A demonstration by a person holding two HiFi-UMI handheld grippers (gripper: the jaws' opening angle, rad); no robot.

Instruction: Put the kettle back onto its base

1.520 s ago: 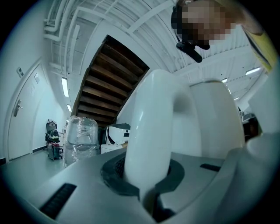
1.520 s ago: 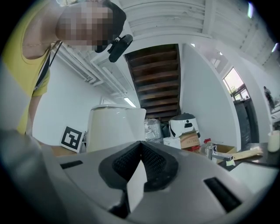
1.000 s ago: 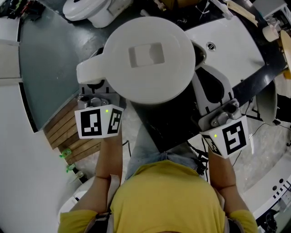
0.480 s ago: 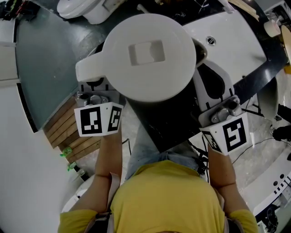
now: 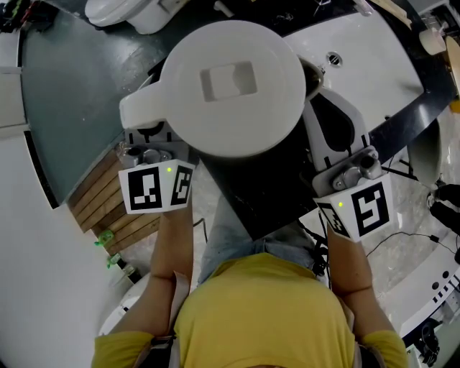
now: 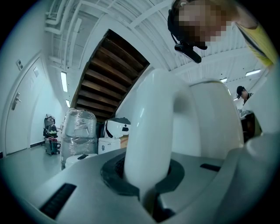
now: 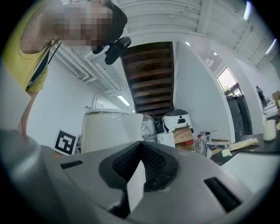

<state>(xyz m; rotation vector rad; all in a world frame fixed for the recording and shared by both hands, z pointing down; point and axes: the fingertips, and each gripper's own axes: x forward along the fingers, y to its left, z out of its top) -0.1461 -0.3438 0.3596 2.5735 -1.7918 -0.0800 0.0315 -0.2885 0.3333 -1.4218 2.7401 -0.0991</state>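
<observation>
Kettle (image 5: 230,86) is held clear of the surface by its handle (image 6: 148,131). The left gripper (image 6: 148,181) is clamped on that handle, with the dark pads of the fingers (image 6: 109,168) pressed on either side of it. Right gripper (image 7: 139,159): fingers (image 7: 153,166) brought together, nothing held, kept just right of the kettle body.

The base is not seen in any view. It is judged to lie under the kettle, hidden by the wide lid.

Risks:
- The set-down would be made blind, so the kettle could be landed off-centre on the base and left tilted or rocking.
- Only the handle is gripped, so the body could swing or twist in the fingers, more so if water is inside.
- No support is given by the closed right fingers, and a slip would not be caught.
- The body could be knocked against the right gripper, which is close beside it.

Surface: a dark desk (image 5: 273,201) is seen below and behind the fingers. A white basin (image 5: 359,50) with a drain hole lies beyond the right fingers, and wooden slats (image 5: 108,208) lie under the left fingers.

Room: a toilet (image 5: 122,11) is seen far beyond the left fingers. The underside of a staircase (image 7: 151,74) is seen ahead, with a wrapped bundle (image 6: 81,131) and boxes (image 6: 109,144) left of the handle.
</observation>
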